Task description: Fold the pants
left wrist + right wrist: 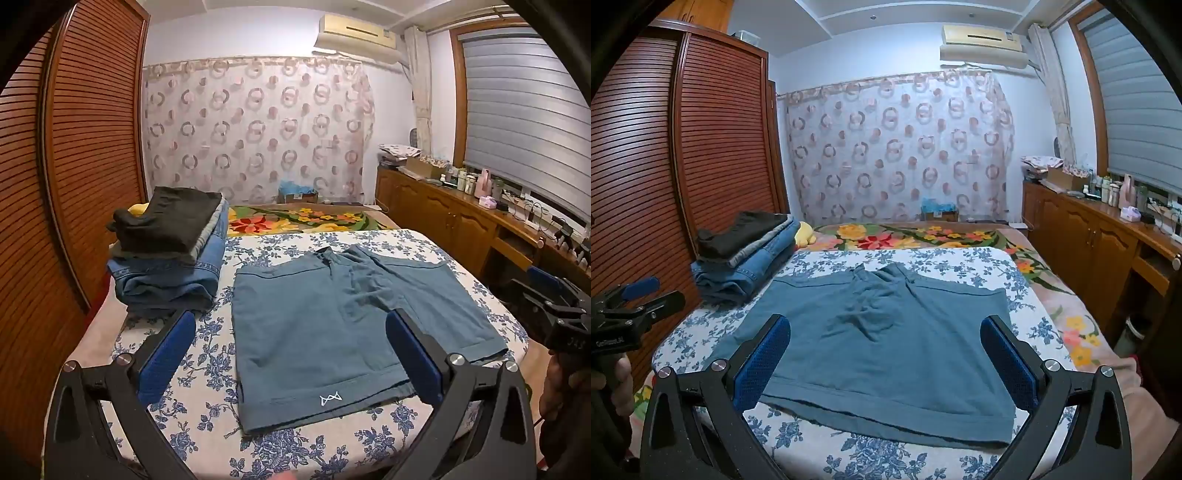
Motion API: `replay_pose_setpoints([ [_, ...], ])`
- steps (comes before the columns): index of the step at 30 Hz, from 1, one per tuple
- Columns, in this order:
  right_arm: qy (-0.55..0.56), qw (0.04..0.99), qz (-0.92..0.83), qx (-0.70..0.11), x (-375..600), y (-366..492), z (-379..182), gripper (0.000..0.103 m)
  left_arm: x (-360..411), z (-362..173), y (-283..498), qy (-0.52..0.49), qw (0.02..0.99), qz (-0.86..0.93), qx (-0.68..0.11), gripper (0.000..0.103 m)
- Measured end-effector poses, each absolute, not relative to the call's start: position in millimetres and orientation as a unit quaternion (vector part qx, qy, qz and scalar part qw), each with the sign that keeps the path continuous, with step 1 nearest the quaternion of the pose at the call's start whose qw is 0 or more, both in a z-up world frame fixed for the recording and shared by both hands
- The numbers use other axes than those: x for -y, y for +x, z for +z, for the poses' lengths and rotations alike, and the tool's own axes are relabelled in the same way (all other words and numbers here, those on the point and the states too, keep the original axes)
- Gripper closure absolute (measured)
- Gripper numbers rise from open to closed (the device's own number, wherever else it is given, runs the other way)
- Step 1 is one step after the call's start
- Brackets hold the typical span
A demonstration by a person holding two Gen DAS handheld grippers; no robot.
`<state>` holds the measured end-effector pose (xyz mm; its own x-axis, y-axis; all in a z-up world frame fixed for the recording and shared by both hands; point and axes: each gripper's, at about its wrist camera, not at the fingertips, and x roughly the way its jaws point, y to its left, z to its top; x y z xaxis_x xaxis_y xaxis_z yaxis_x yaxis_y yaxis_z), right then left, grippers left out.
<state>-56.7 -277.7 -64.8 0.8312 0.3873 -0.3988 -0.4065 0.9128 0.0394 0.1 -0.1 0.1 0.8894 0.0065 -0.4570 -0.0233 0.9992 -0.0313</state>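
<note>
Teal-blue shorts (pixel 325 332) lie flat on a blue-flowered white cloth (pixel 207 369) on the bed, waistband far, leg hems near me. They also show in the right wrist view (pixel 886 339). My left gripper (pixel 290 325) is open and empty, held above the near left leg hem with its white logo. My right gripper (pixel 886 330) is open and empty above the near right hem. Each gripper shows at the edge of the other's view: the right one (pixel 554 310), the left one (pixel 631 302).
A stack of folded jeans and dark pants (pixel 170 251) sits on the bed's far left, beside a slatted wooden wardrobe (pixel 74 166). A flowered blanket (pixel 303 218) lies beyond. A wooden cabinet (pixel 461 218) with bottles runs along the right under the window.
</note>
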Motion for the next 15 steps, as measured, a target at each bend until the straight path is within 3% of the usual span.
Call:
replay_pose_setpoints([
  [15, -0.021, 0.955, 0.211, -0.207, 274.8, -54.1, -66.3, 0.000, 2.5, -1.5, 6.2, -0.018, 0.972, 0.012, -0.233, 0.000],
])
